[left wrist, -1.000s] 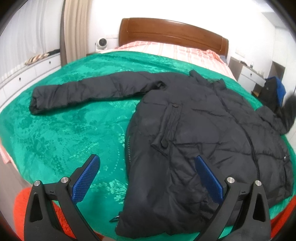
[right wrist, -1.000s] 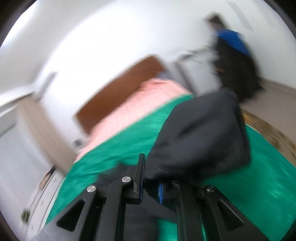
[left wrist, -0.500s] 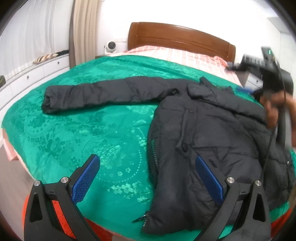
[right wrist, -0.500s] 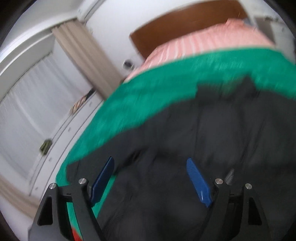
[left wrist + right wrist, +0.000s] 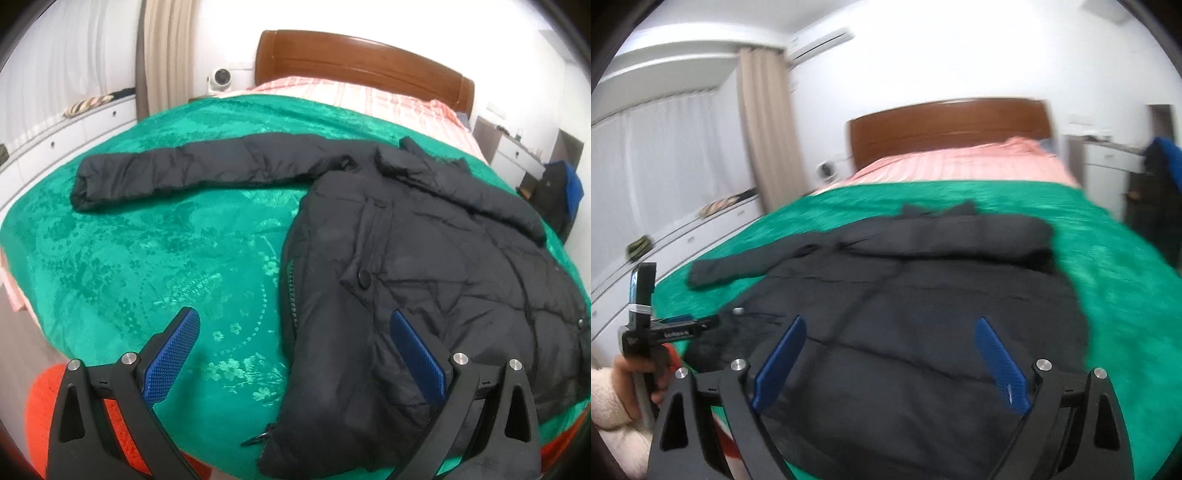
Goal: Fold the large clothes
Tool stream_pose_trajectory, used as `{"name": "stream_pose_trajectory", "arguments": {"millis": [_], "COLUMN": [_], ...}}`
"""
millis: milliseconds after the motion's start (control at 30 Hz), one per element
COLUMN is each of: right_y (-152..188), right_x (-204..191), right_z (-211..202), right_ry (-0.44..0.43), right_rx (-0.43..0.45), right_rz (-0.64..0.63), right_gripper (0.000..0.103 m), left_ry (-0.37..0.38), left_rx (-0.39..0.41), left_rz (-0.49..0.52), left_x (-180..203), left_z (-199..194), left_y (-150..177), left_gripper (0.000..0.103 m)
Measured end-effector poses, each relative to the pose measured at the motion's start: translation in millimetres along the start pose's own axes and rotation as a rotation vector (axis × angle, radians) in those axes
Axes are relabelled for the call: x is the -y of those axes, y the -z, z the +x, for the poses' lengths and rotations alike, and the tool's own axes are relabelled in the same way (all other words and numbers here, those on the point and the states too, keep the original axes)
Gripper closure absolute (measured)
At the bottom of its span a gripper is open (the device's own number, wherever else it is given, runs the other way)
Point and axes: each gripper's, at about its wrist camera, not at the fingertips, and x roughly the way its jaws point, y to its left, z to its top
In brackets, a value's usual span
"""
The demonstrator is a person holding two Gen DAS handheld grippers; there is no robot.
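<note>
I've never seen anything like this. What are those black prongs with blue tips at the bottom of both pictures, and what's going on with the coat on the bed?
There is no robot here. A person holds a hand-held clamp in each hand, each with a wide-angle camera looking out along its two fingers. One picture comes from the left gripper, the other from the right gripper.

On the green patterned bedspread lies a black padded winter jacket. One sleeve stretches out flat; the other sleeve is folded across the body.

Both clamps are open and hold nothing. The right one's jaws have just been opening, with nothing between them. In the right view, the person's left hand grips the other clamp's handle.
</note>
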Motion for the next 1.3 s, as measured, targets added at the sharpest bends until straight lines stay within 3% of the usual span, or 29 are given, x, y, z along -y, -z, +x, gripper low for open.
{"name": "stream_pose_trajectory", "arguments": {"millis": [133,300,500,700,900,1100,1200,1233,1300], "right_y": [4.4,10.8,46.6,48.2,50.8,52.2,52.9,53.1,53.1], "right_x": [37.1,67.8,77.3,71.4,68.4,70.0,69.5,69.4,70.2], "right_z": [-8.3,1.9,31.8,35.4,37.6,38.4,37.5,37.5,36.8], "right_ry": [0.038,0.012,0.038,0.076,0.084,0.076,0.08,0.08,0.071], "right_rx": [0.021,0.003,-0.231,-0.231,-0.23,-0.228,-0.227,-0.227,-0.225], "right_rz": [0.067,0.143,0.108,0.07,0.051,0.066,0.058,0.056,0.06], "right_gripper": [0.01,0.01,0.01,0.004,0.004,0.002,0.002,0.002,0.002], "left_ry": [-0.017,-0.024,-0.001,0.009,0.115,0.132,0.159,0.129,0.07], "left_rx": [-0.007,-0.062,-0.133,-0.171,-0.023,-0.015,-0.137,-0.177,-0.133], "left_rz": [0.031,0.08,0.048,0.037,0.052,0.08,0.051,0.061,0.112], "left_x": [8.7,16.7,14.9,14.0,27.2,60.1,70.5,75.1,83.2], "left_z": [4.9,15.4,27.6,23.8,-2.0,54.6,108.8,128.7,134.5], "left_y": [4.6,11.2,14.2,8.4,-45.3,-93.3,-89.2,-80.0,-70.1], "left_gripper": [0.0,0.0,0.0,0.001,0.0,0.0,0.0,0.0,0.0]}}
